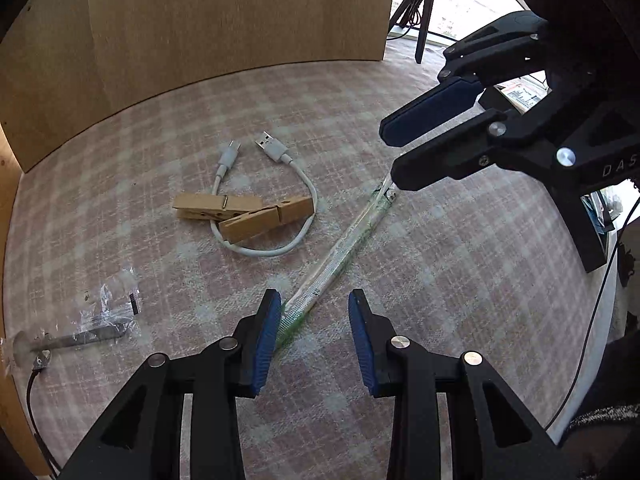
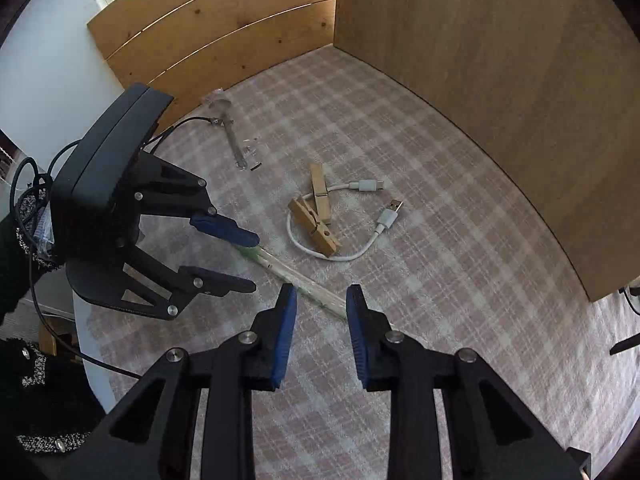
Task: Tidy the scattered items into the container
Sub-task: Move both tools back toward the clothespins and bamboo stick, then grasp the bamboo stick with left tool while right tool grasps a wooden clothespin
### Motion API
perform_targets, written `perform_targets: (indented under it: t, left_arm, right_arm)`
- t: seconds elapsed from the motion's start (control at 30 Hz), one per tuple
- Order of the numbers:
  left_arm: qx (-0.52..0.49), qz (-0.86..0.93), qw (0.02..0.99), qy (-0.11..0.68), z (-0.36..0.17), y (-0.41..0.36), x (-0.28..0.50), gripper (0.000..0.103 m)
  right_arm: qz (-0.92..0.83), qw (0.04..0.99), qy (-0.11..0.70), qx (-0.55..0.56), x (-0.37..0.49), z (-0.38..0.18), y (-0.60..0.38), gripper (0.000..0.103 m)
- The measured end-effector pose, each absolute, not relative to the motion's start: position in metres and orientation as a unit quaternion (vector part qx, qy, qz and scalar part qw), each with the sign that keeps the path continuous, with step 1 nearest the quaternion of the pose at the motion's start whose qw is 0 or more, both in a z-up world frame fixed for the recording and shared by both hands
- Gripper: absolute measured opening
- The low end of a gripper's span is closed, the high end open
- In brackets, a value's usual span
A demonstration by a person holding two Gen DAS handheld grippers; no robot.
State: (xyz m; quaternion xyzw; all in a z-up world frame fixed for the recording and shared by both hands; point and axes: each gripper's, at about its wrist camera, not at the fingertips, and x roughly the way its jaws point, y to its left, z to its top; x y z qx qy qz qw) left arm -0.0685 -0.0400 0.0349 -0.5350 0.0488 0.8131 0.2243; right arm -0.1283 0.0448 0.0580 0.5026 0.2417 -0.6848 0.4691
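A long wrapped stick with green print (image 1: 340, 252) lies diagonally on the checked tablecloth (image 1: 440, 280); it also shows in the right wrist view (image 2: 304, 280). My left gripper (image 1: 314, 312) is open, its jaws either side of the stick's near end. My right gripper (image 2: 322, 304) is open over the stick's other end; in the left wrist view (image 1: 390, 160) it hovers at that far tip. Two wooden clothespins (image 1: 240, 214) lie on a short white USB cable (image 1: 280, 200). A clear-wrapped small metal tool (image 1: 92, 332) lies at the left.
Wooden panels (image 1: 220, 20) wall the cloth at the back and the left (image 2: 500, 80). A black cord (image 1: 32, 392) runs along the left edge. A tripod (image 1: 420, 12) stands beyond the table at the back right. No container shows.
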Motion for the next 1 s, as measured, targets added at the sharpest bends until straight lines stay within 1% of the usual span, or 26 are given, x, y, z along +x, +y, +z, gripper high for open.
perform_targets:
  t: [0.23, 0.27, 0.57, 0.6, 0.63, 0.67, 0.73, 0.8, 0.9, 0.93, 1.0]
  left_arm:
    - [-0.543, 0.805, 0.238, 0.034, 0.027, -0.043, -0.070, 0.032]
    - [-0.543, 0.805, 0.238, 0.037, 0.026, -0.041, -0.069, 0.031]
    - [-0.538, 0.805, 0.247, 0.039, 0.023, -0.031, -0.065, 0.030]
    - [-0.537, 0.806, 0.245, 0.044, 0.023, -0.029, -0.064, 0.030]
    - [-0.535, 0.808, 0.241, 0.051, 0.023, -0.026, -0.062, 0.030]
    - [-0.534, 0.810, 0.236, 0.061, 0.023, -0.023, -0.061, 0.024]
    - [-0.534, 0.810, 0.232, 0.066, 0.022, -0.019, -0.059, 0.015]
    - [-0.536, 0.809, 0.235, 0.056, 0.022, -0.018, -0.057, 0.012]
    - [-0.539, 0.807, 0.238, 0.052, 0.022, -0.013, -0.051, 0.010]
    - [-0.538, 0.807, 0.241, 0.044, 0.024, -0.011, -0.049, 0.001]
    - [-0.542, 0.804, 0.242, 0.030, 0.026, -0.010, -0.044, 0.000]
  right_arm:
    - [-0.649, 0.488, 0.266, 0.520, -0.151, 0.018, 0.008, 0.026]
    - [-0.644, 0.489, 0.267, 0.523, -0.153, 0.014, 0.005, 0.026]
    - [-0.632, 0.502, 0.261, 0.530, -0.158, 0.000, -0.009, 0.026]
    - [-0.634, 0.500, 0.255, 0.532, -0.159, 0.000, -0.009, 0.023]
    - [-0.634, 0.497, 0.252, 0.536, -0.160, -0.001, -0.008, 0.015]
    - [-0.636, 0.493, 0.247, 0.540, -0.162, -0.001, -0.006, 0.015]
    - [-0.641, 0.487, 0.234, 0.545, -0.164, 0.001, 0.001, 0.015]
    - [-0.653, 0.478, 0.216, 0.546, -0.167, 0.007, 0.012, 0.015]
    - [-0.667, 0.471, 0.176, 0.550, -0.171, 0.019, 0.034, 0.015]
    - [-0.672, 0.467, 0.166, 0.550, -0.172, 0.023, 0.042, 0.015]
    - [-0.685, 0.456, 0.144, 0.549, -0.172, 0.030, 0.058, 0.015]
